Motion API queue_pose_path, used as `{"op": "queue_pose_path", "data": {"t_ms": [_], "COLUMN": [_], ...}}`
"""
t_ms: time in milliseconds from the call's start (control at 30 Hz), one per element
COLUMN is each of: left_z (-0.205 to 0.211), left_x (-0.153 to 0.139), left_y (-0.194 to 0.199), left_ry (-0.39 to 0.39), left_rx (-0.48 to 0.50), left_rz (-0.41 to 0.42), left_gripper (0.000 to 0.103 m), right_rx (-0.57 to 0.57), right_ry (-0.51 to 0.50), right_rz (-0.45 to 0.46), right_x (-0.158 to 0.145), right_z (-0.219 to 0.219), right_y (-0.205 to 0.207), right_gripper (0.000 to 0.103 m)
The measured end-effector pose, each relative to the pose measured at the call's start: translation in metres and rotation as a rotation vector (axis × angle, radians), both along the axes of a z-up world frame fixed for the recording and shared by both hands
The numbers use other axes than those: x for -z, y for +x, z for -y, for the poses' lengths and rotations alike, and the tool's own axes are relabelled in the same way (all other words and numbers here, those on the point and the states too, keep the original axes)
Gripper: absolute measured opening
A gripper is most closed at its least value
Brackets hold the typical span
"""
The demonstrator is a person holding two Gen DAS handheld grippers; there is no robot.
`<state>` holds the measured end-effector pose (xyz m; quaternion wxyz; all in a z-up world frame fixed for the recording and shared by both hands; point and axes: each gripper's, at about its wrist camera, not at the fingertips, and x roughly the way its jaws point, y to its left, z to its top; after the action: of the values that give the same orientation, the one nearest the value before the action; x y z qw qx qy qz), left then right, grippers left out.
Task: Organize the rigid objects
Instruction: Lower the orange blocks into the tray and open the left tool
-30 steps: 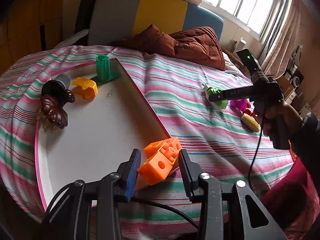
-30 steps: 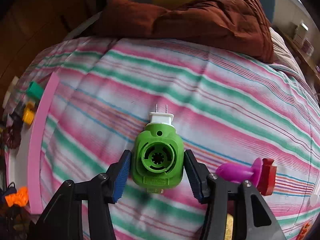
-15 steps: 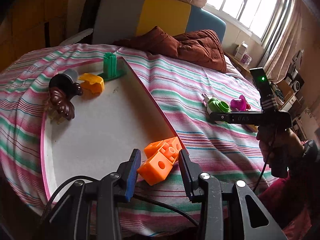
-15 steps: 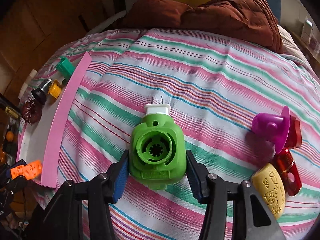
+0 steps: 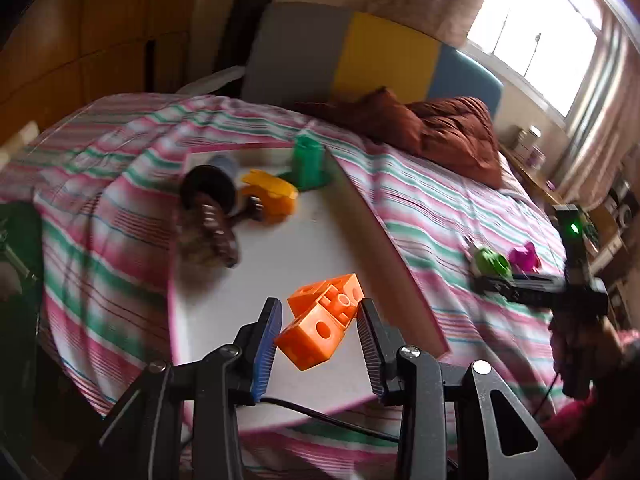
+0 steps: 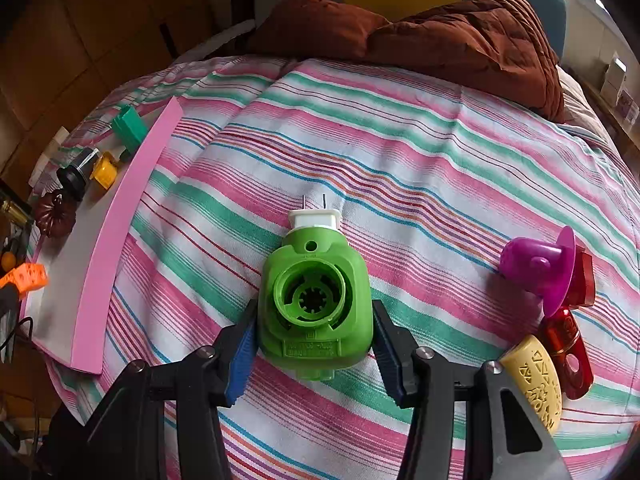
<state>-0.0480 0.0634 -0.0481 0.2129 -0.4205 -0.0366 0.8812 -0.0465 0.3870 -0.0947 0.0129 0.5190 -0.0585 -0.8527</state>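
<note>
My left gripper (image 5: 319, 312) is shut on a cluster of orange blocks (image 5: 310, 340), held just above the near end of the white tray (image 5: 304, 248) with a pink rim. My right gripper (image 6: 314, 312) is shut on a green plug-in device (image 6: 314, 292) whose white plug points away from me, low over the striped bedsheet. The left wrist view shows the right gripper (image 5: 486, 280) and its device (image 5: 490, 262) to the right of the tray. At the tray's far end are a green block (image 5: 308, 162), a yellow piece (image 5: 272, 196), a black knob (image 5: 208, 190) and a brown flower-shaped piece (image 5: 212, 232).
On the sheet right of the device lie a purple piece (image 6: 536, 268), a red piece (image 6: 568, 328) and a yellow textured piece (image 6: 536, 384). A brown quilt (image 6: 440, 32) lies by the headboard. The tray's pink wall (image 6: 116, 240) stands to the left. A hand (image 5: 576, 340) holds the right gripper.
My left gripper has swung over the tray with the orange blocks still in it. My right gripper has carried the green device down and toward the purple piece, then kept still.
</note>
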Motion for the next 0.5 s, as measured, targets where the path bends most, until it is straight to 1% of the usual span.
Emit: {"op": "queue_pose_path", "data": {"t_ms": [100,167,267,333,500], "left_z": [0.008,0.006,-0.007,-0.016,-0.033], "left_x": [0.001,0.0,0.0,0.002,0.008], "left_y": [-0.014,-0.021,-0.03,-0.038,-0.065], "left_ry": [-0.008,-0.007,-0.034,-0.048,-0.091], "left_rx": [-0.04,-0.041,-0.021,-0.011,-0.019], "left_rz": [-0.001,-0.001,-0.03,-0.033,-0.049], "left_gripper": [0.039,0.039,0.039,0.039,0.039], "right_rx": [-0.002,0.0,-0.001,0.0,0.0], "right_ry": [0.003,0.002,0.004,0.002,0.003], "right_rz": [0.0,0.0,-0.001,-0.001,-0.001], "right_x": [0.0,0.0,0.0,0.0,0.0], "right_z": [0.0,0.0,0.0,-0.001,-0.001], "right_y": [0.0,0.0,0.0,0.001,0.0], "right_gripper": [0.053,0.053,0.053,0.053,0.053]}}
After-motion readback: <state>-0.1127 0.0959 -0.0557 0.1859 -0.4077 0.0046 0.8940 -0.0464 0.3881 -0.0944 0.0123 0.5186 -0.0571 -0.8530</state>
